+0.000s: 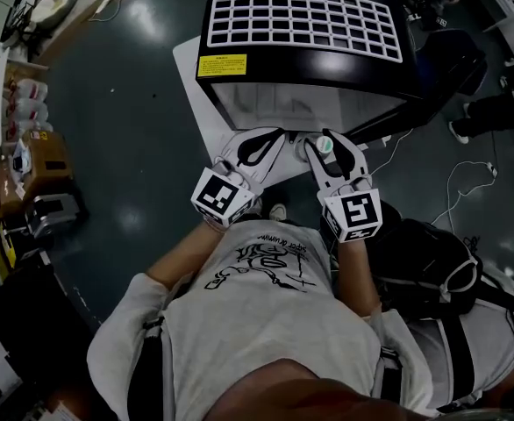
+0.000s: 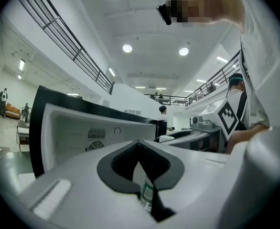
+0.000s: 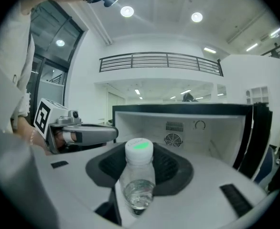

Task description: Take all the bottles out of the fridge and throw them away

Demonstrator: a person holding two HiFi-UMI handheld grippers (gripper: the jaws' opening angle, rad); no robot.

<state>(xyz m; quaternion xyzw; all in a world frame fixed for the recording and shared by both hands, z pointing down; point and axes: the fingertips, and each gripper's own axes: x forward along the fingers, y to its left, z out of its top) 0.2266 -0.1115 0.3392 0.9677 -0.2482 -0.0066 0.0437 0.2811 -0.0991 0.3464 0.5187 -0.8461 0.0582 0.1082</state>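
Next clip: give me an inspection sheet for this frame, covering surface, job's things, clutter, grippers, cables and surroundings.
Surface: dark glossy floor.
Job's things: black fridge, door open, no bottle seen in the part of the interior shown; white-capped bottle; green-label bottle.
Clutter: cardboard boxes at left; black bag at right.
Grippers: left gripper shut on the green-label bottle; right gripper shut on the white-capped bottle, below its cap.
Cables: white cable loose on the floor, right of the fridge.
Surroundings: another person's legs at the right edge; balcony railing overhead.
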